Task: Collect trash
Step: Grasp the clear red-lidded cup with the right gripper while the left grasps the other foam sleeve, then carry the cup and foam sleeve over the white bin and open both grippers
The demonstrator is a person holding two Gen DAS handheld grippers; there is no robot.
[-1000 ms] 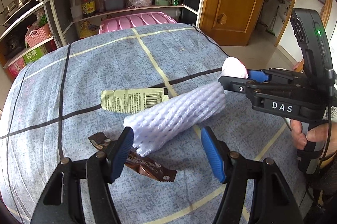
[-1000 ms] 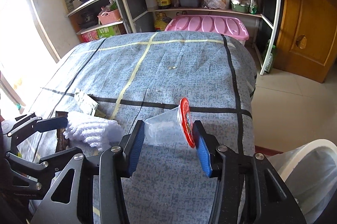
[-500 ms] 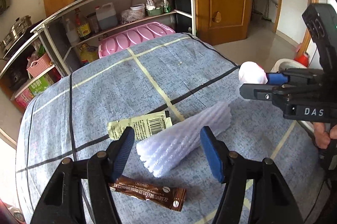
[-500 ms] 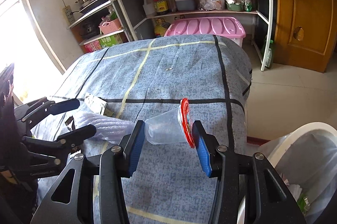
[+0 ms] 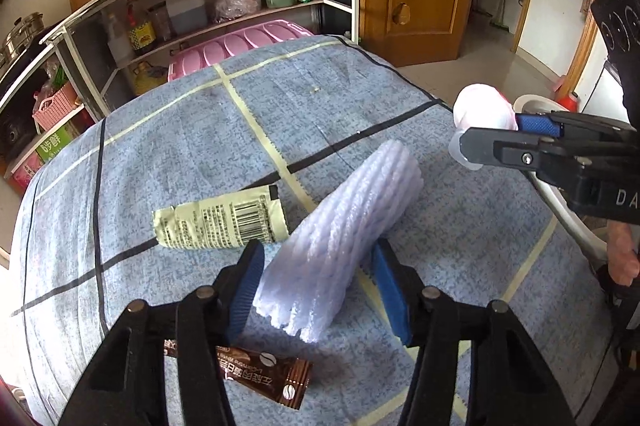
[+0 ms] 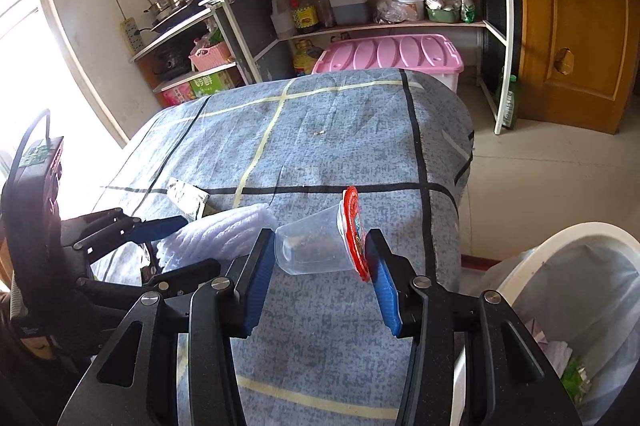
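My left gripper [image 5: 316,286] is shut on a white foam net sleeve [image 5: 340,238] and holds it above the blue cloth-covered table [image 5: 160,145]. My right gripper [image 6: 320,266] is shut on a clear plastic cup with a red lid [image 6: 320,246], held sideways above the table's right edge. The cup also shows in the left wrist view [image 5: 484,113]. A pale green wrapper [image 5: 220,222] and a brown coffee sachet [image 5: 264,378] lie on the cloth below the left gripper. A white bin with a bag liner [image 6: 580,286] stands on the floor at the right.
A shelf unit with bottles and jars [image 6: 360,5] stands behind the table, with a pink storage box [image 6: 392,57] under it. A wooden door [image 6: 572,25] is at the back right. Tiled floor lies between table and door.
Both grippers have risen above the table with their loads. The foam sleeve has lifted off the cloth. The right gripper has moved toward the bin, which shows more in its view.
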